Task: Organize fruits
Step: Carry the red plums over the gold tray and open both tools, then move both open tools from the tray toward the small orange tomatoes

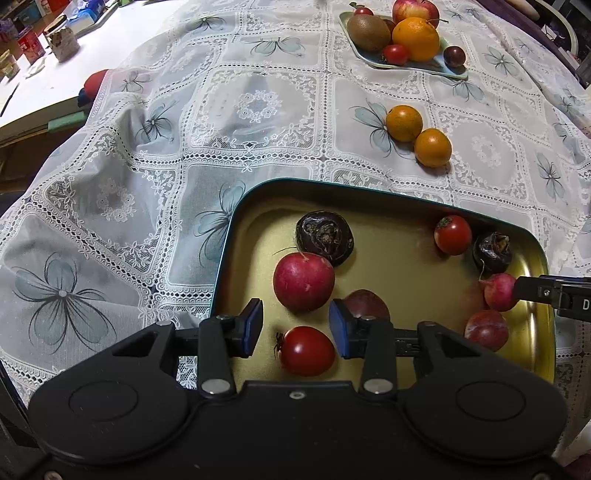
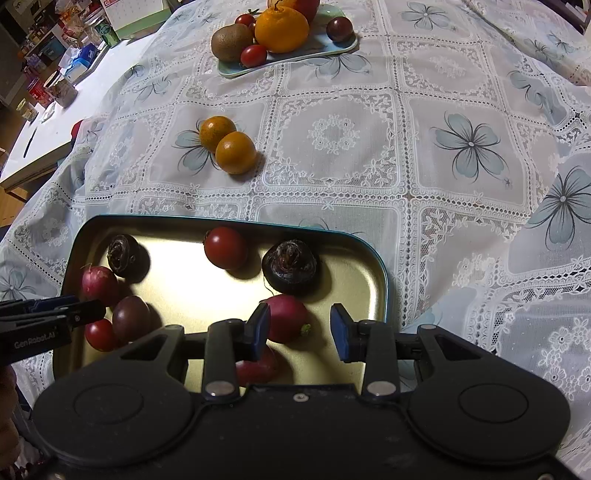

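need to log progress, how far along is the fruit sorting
Partly done, it seems. The far plate already holds a kiwi, a big orange and cherry tomatoes. Nothing is in hand: the left tongs and right tongs both hang open over the gold tray. Left: two small oranges loose on the tablecloth, and the tray's mixed tomatoes and dark round items.

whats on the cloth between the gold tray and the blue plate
Two oranges, touching, lie between the gold tray and the blue plate; both wrist views show it.
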